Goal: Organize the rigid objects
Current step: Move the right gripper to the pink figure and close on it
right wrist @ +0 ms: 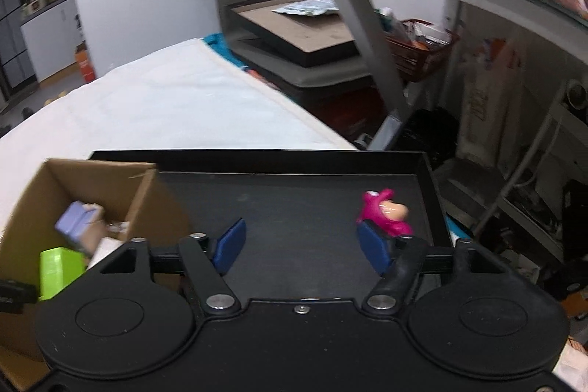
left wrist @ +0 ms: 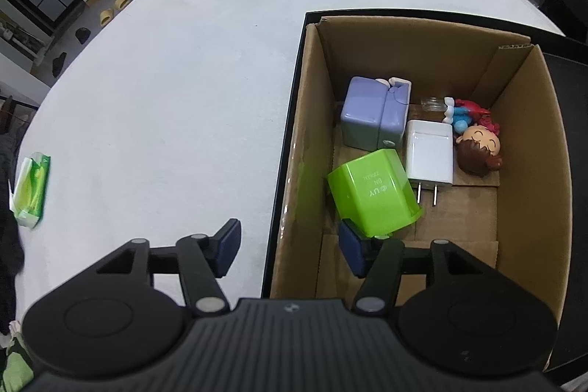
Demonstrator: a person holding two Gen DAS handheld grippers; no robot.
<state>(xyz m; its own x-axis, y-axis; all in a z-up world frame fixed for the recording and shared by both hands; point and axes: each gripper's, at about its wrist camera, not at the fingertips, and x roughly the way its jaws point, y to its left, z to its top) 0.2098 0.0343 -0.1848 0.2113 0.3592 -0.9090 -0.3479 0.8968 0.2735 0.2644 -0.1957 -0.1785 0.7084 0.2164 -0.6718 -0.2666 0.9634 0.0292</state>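
Nearest my left lens, the left gripper stands spread with nothing pinched, straddling the near-left wall of the cardboard box: one blue pad hangs outside over the white bench, the other sits inside, just beside the green block. Within the box, that green block lies tilted at the near side; a white plug adapter lies just beside it on the right, prongs toward my camera. A lavender case sits behind the green block, and a small doll figure lies to the right of the adapter against the box's right wall. A green tissue pack lies well to the left of the box on the bench. On my right lens, the right gripper is also spread and empty over the black tray that sits to the right of the box. A pink toy rests on the tray just beyond the gripper's right pad; whether they touch, I cannot tell.
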